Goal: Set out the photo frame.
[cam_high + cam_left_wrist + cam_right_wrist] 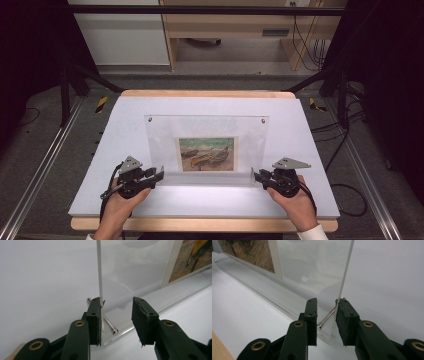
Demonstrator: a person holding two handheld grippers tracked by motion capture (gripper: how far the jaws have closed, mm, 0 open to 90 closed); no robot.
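Grippers bracket a clear acrylic frame (207, 145): left gripper (116, 317) and right gripper (326, 318) stand apart around its bottom corners; squeezing evenly comes next, likely before lifting.

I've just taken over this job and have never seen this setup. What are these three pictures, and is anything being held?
There is no robot here: a person holds a two-jaw hand tool in each hand. The high view looks down from above the person's side of the table, with the left gripper on the left and the right gripper on the right. Each of the other two pictures comes from a camera riding on one gripper, looking along its black jaws.

On the white board is a clear acrylic frame with a painting of boats inside. Each gripper is at one near corner of the frame. The left gripper's jaws straddle a metal pin, and so do the right's. Both pairs of jaws stand apart, so nothing looks clamped yet.
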